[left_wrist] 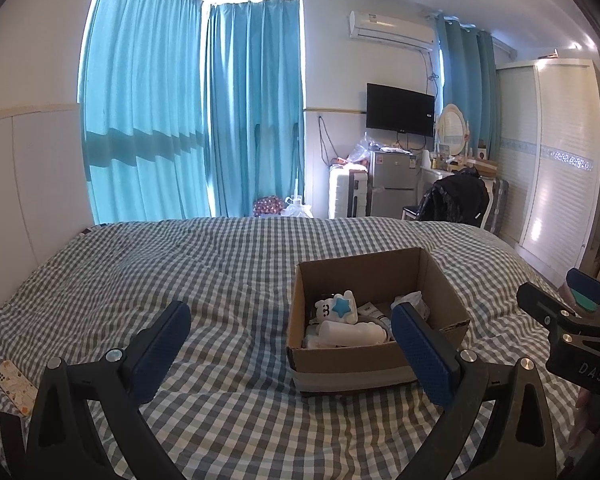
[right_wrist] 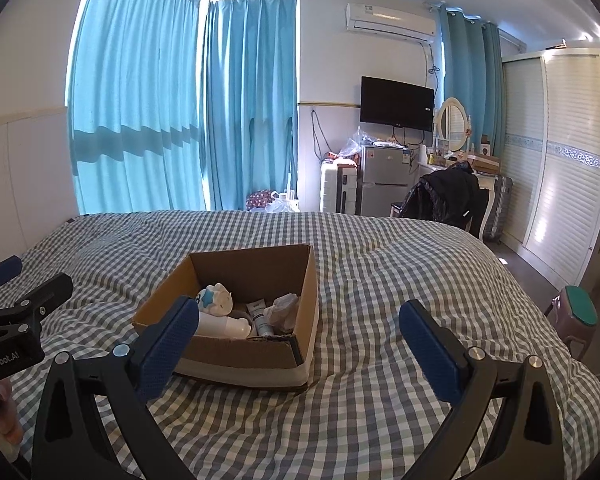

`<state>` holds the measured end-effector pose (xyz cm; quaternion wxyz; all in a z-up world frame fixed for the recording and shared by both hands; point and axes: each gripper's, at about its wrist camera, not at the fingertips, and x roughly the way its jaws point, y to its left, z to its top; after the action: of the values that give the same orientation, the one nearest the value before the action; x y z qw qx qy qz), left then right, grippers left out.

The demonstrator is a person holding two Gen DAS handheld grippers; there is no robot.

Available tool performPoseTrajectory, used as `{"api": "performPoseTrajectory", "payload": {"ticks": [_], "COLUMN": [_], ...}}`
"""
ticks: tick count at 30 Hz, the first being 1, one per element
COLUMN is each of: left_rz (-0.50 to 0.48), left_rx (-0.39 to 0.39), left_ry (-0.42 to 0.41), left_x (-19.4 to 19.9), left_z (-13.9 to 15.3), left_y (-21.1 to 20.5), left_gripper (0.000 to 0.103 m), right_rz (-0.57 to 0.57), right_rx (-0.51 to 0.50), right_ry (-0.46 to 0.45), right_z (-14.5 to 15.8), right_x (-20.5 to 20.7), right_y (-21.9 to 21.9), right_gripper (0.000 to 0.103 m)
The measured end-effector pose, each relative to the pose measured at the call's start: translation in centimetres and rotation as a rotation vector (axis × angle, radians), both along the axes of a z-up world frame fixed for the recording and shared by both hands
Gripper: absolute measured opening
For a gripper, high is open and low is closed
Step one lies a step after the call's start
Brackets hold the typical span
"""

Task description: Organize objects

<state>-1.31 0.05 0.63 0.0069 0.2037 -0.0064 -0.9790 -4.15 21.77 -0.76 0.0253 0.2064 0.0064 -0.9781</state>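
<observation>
On my left wrist view I count one cardboard box (left_wrist: 376, 356) sitting on the checked bed (left_wrist: 228, 264), and inside it four things I can tell apart: one white plush toy with a blue star (left_wrist: 337, 307), one white bottle (left_wrist: 352, 333) lying on its side, one crumpled white wad (left_wrist: 414, 302) and a flat white packet, mostly hidden. One patterned card (left_wrist: 15, 386) lies on the bed at the far left edge. My left gripper (left_wrist: 292, 354) is held level above the bed, pointing toward the curtains (left_wrist: 188, 120), its two blue fingers (left_wrist: 162, 354) spread wide with nothing between them. The box lies ahead and right of centre; its near right corner sits behind my right-hand finger. The right gripper (left_wrist: 576, 308) shows at the right edge, apart from the box.

On my right wrist view I again count one box (right_wrist: 236, 354) with the star toy (right_wrist: 216, 298), the bottle (right_wrist: 224, 326), one small tube (right_wrist: 260, 314) and the crumpled wad (right_wrist: 284, 308). My right gripper (right_wrist: 300, 350) hovers level over the bed (right_wrist: 380, 264), fingers (right_wrist: 430, 350) fully apart and holding nothing. The box lies ahead and to the left, its near left corner behind my left-hand finger, the bare sheet filling the rest of the gap. The left gripper (right_wrist: 24, 288) shows at the left edge. One stool (right_wrist: 578, 316) stands beside the bed at right.
</observation>
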Motion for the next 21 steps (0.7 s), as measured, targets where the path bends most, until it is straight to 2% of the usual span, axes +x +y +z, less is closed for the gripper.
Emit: {"api": "performPoseTrajectory", "payload": {"ticks": [21], "left_rz": [-0.005], "left_rx": [0.007], "left_ry": [0.005], "left_x": [0.57], "left_z": [-0.04], "left_y": [-0.12], "left_gripper": [0.103], "right_rz": [0.000], "right_rx": [-0.002], "right_ry": [-0.013], "right_z": [-0.41], "right_x": [0.08], "right_y": [-0.55], "right_gripper": [0.101]}}
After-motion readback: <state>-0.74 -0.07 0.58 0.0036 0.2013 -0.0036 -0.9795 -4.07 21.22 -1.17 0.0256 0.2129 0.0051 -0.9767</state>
